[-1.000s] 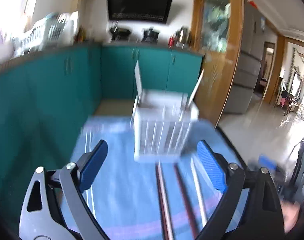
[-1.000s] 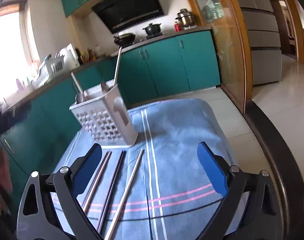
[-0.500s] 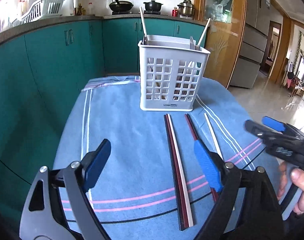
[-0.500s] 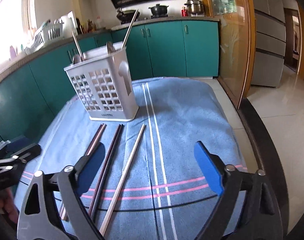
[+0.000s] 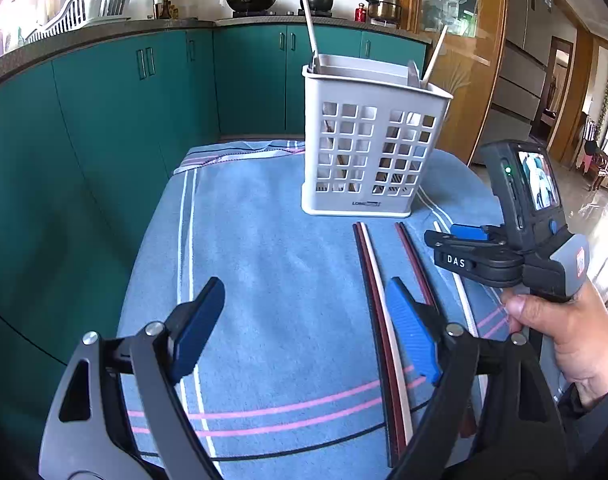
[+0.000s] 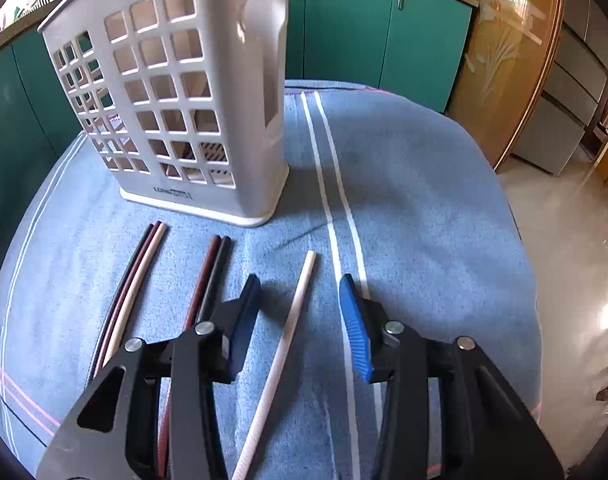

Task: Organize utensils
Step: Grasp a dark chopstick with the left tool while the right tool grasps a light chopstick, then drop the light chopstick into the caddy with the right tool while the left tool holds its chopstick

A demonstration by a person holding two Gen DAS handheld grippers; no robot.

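Blue cloth [image 6: 416, 184] holds two dark chopstick pairs [image 6: 212, 276] on the left, then one white chopstick [image 6: 292, 320] pointing toward the basket [image 6: 176, 92]. The right gripper [image 6: 300, 312] is nearest: its jaws have just been closing around that stick, not touching yet. The left gripper [image 5: 304, 320] hangs wide open, empty.
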